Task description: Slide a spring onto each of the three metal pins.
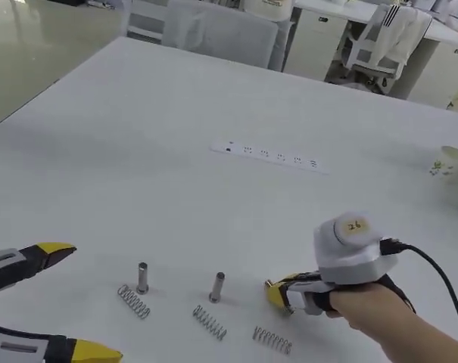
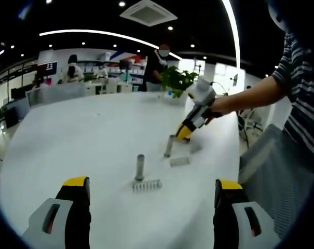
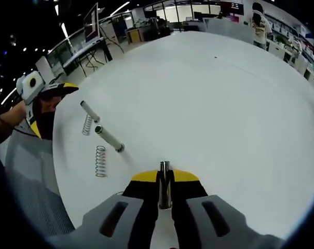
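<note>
Nearest you, along the near edge of the white table (image 1: 213, 98), three springs lie flat in a row, each apart from the others: the left spring (image 1: 133, 300), the middle spring (image 1: 210, 321) and the right spring (image 1: 272, 339). Each rests on the table itself, beside a pin rather than around one.

Just behind the left spring the left pin (image 1: 142, 277) stands upright, with the spring close by its foot. The middle pin (image 1: 217, 286) stands upright just behind the middle spring.

Your left gripper (image 1: 88, 301) sits at the near left corner with its yellow-tipped fingers spread wide. It is left of the left pin and touches neither the pin nor the spring.

Your right gripper (image 1: 275, 293) is low over the table, just right of the middle pin and behind the right spring. Its fingers are pinched on the third pin (image 3: 164, 189), whose top shows between the yellow tips in the right gripper view. You cannot tell whether that pin's foot touches the table.

Farther out, near the middle of the table, lies a white power strip (image 1: 266, 155). Beyond the far edge stand chairs (image 1: 213, 30).
</note>
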The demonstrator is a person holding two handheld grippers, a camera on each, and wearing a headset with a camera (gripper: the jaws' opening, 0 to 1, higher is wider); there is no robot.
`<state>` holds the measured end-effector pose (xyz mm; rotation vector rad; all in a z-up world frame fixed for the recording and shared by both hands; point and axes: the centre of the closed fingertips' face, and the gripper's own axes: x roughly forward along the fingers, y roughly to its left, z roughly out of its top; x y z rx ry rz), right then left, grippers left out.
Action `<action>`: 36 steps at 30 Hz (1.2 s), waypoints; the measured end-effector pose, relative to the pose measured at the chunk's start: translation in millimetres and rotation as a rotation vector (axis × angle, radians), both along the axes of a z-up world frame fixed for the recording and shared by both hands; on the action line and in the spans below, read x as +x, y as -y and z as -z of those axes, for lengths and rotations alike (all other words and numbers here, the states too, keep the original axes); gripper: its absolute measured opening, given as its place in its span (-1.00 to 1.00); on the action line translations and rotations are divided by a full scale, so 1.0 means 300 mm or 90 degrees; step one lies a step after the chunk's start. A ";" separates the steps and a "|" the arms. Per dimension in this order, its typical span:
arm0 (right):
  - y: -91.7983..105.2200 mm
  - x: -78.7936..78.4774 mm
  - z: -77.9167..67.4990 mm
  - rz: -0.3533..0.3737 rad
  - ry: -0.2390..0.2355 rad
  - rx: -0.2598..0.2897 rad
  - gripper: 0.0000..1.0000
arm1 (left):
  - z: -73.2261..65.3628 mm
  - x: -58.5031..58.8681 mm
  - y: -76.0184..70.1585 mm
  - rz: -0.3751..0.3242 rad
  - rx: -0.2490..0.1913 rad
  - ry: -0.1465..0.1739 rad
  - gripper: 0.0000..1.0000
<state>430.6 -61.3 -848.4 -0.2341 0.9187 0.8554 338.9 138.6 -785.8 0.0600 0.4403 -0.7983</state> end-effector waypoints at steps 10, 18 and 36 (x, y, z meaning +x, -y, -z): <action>0.009 -0.009 -0.029 0.010 0.017 0.027 -0.90 | 0.001 0.004 0.009 0.005 -0.001 0.001 0.95; 0.011 0.000 -0.049 0.016 0.038 0.044 -0.90 | -0.002 0.007 0.011 0.007 0.000 0.004 0.95; -0.007 0.011 -0.077 0.012 0.077 0.063 -0.90 | -0.012 0.007 0.013 0.007 -0.002 0.007 0.95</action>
